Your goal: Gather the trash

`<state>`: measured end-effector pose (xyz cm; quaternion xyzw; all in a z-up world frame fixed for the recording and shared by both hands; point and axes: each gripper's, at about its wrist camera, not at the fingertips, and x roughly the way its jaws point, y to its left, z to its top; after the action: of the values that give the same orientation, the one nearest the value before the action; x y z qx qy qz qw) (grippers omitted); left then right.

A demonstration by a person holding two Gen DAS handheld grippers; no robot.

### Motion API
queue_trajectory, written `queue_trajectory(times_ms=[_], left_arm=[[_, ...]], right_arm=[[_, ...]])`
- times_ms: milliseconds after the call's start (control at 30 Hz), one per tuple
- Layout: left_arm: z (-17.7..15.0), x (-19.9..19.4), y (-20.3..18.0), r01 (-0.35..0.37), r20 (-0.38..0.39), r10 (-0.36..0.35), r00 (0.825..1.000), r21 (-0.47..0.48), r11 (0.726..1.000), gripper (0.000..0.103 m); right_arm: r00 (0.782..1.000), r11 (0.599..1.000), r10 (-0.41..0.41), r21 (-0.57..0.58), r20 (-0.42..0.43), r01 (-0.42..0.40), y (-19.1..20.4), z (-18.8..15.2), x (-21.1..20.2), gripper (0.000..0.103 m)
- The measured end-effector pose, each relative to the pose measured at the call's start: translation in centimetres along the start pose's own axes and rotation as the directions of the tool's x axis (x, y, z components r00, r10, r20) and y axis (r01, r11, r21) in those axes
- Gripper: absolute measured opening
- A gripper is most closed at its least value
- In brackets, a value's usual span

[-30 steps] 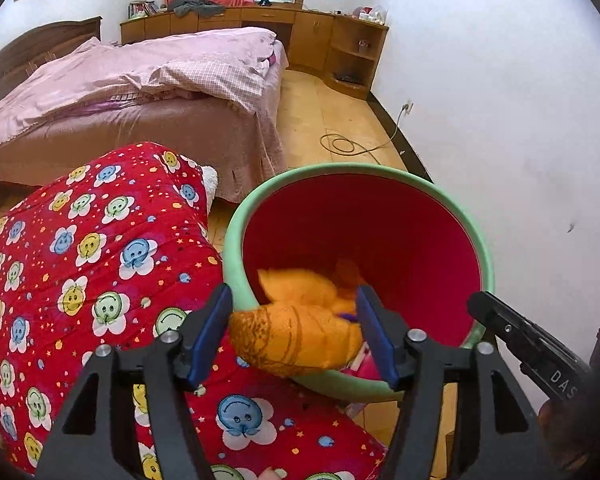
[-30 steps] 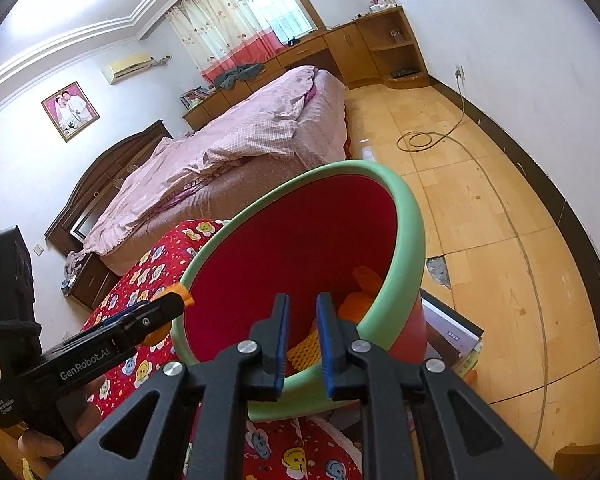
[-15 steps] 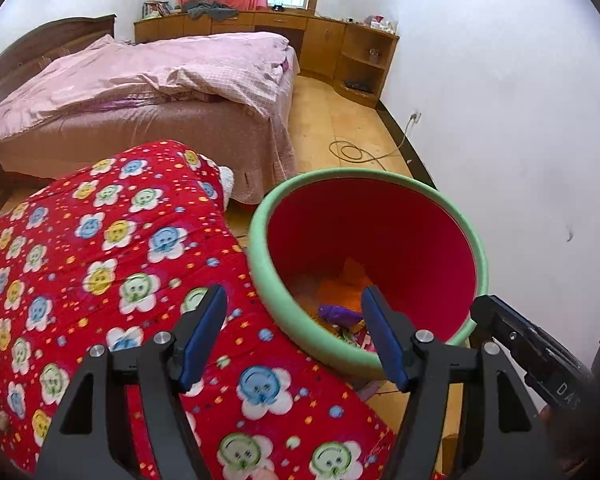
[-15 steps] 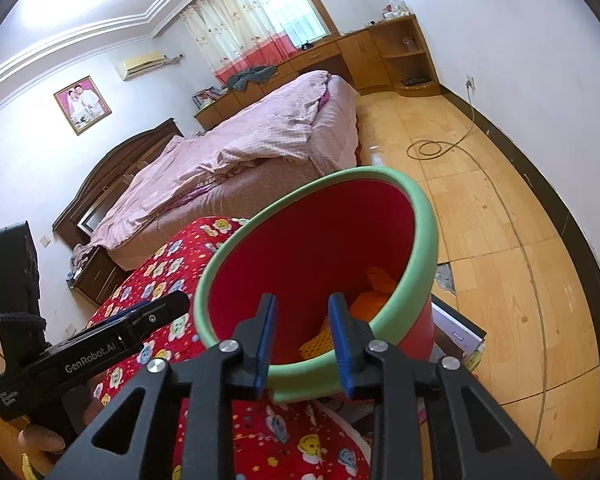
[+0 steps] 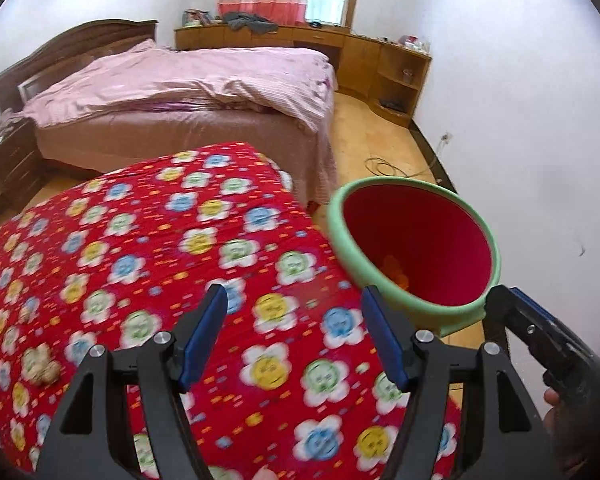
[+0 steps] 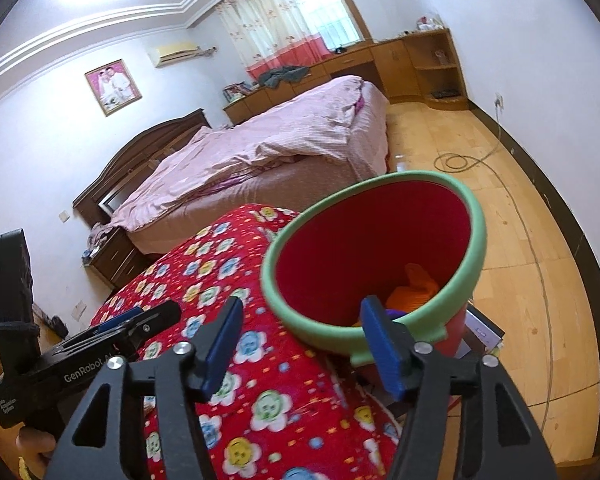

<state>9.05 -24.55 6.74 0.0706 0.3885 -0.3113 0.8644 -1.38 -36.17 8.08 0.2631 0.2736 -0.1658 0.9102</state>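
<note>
Having dropped the orange trash into the bin, both grippers' fingers spread, empty.

The red flower-printed quilted cloth looks soft and matt; the red plastic bin with a green rim looks smooth; the wooden plank floor, right of frame, is faintly glossy.

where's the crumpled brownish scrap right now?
Left wrist view, far left: the crumpled scrap lies on the red flowered quilt, well left of the green-rimmed bin.
</note>
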Motion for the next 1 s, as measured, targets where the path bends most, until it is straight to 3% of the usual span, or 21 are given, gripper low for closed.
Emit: queue_trajectory(times_ms=[500,1000], left_arm=[[-3.1,-6.1,9.2,-0.178,0.059,0.186,0.981,-0.126,0.976,0.069],[-7.6,-9.7,13.5,-0.295,0.089,0.323,0.942,-0.239,0.925,0.069]], right_arm=[[0.998,0.987,0.064,-0.146,0.003,-0.063,7.8,-3.4,-2.3,0.086],[0.997,0.961,0.072,-0.269,0.039,-0.059,12.0,-7.2,-4.1,0.087]])
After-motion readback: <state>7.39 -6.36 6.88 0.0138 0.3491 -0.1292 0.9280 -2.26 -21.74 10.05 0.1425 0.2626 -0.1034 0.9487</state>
